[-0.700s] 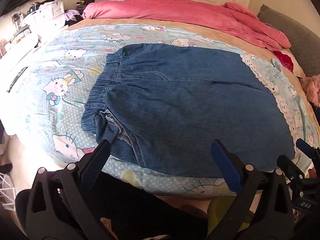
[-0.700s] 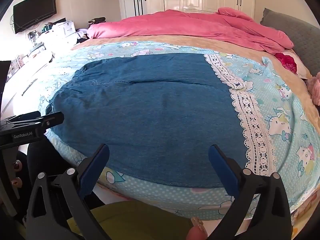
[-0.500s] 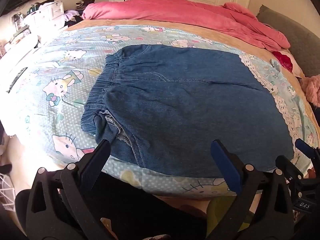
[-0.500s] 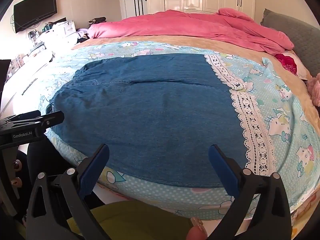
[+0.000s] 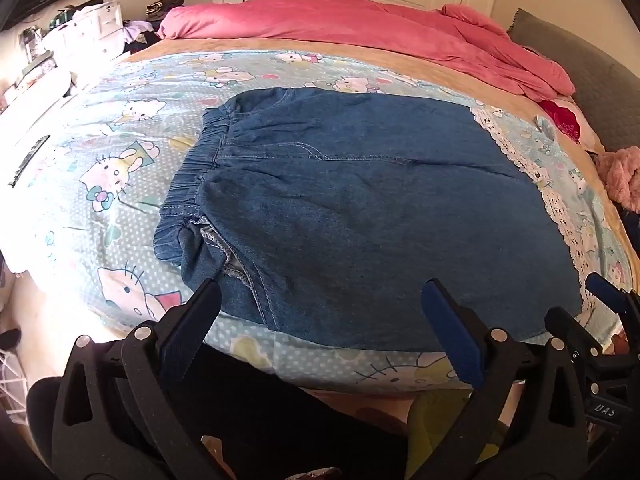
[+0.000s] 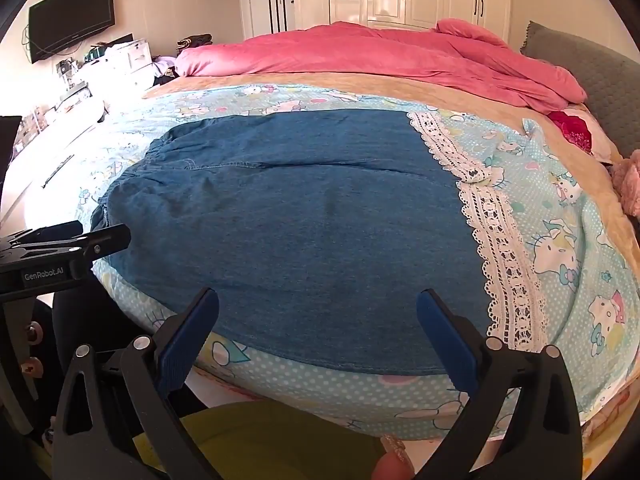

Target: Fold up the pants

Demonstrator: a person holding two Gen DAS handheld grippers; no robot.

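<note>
Flat denim pants (image 5: pixel 360 216), cartoon bedsheet (image 5: pixel 120 184)

The pants (image 5: pixel 360 216) were blue denim, matt and finely woven, with pale stitched seams and a gathered elastic waistband (image 5: pixel 192 168). Under them lay a smooth printed cotton-like sheet (image 5: pixel 120 152) edged in white openwork lace (image 6: pixel 496 240). The pink quilt (image 5: pixel 360 20) looked soft and velvety. The left gripper (image 5: pixel 320 312) was matt black plastic with ribbed blue pads and small shiny metal rivets.
</note>
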